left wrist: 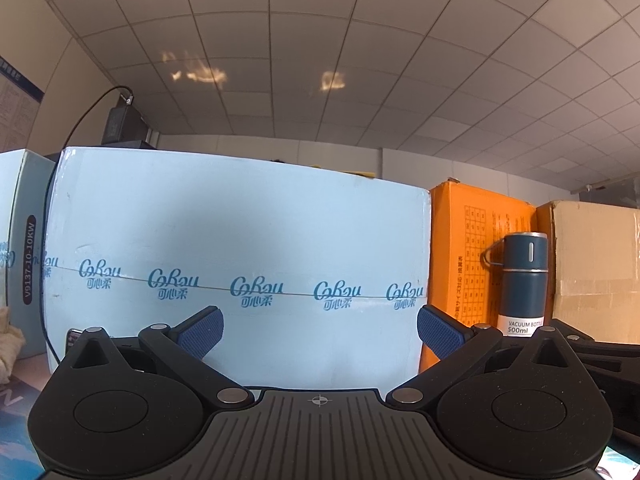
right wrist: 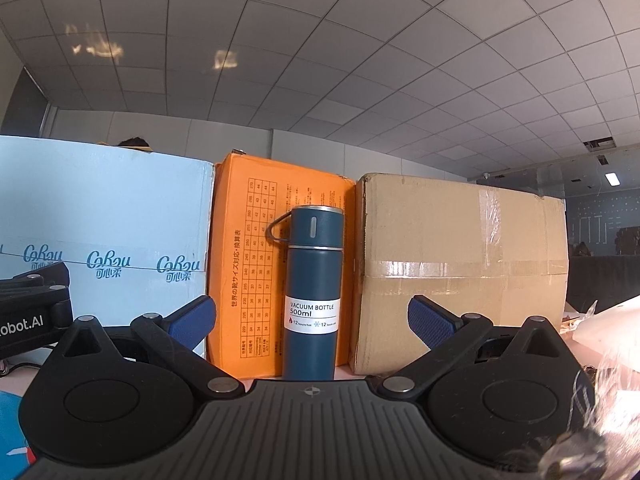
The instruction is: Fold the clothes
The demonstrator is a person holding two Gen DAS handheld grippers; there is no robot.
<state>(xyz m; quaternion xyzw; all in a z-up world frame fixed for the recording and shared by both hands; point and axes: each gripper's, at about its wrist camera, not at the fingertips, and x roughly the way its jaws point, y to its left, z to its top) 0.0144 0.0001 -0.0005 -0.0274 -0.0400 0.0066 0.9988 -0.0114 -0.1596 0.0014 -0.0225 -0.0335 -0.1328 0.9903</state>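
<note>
No clothes show clearly in either view; a bit of cream fabric [left wrist: 8, 344] lies at the far left edge of the left wrist view. My left gripper [left wrist: 320, 332] is open and empty, its blue pads wide apart, facing a pale blue box [left wrist: 240, 240]. My right gripper [right wrist: 312, 324] is open and empty, facing a dark blue vacuum bottle [right wrist: 314, 292]. The left gripper's body [right wrist: 32, 312] shows at the left of the right wrist view.
A row of boxes stands close ahead: the pale blue box [right wrist: 104, 216], an orange box [right wrist: 252, 264] and a brown cardboard box [right wrist: 460, 272]. The bottle [left wrist: 524, 280] stands upright before the orange box [left wrist: 460, 248]. Crinkled plastic [right wrist: 600, 320] lies at the right.
</note>
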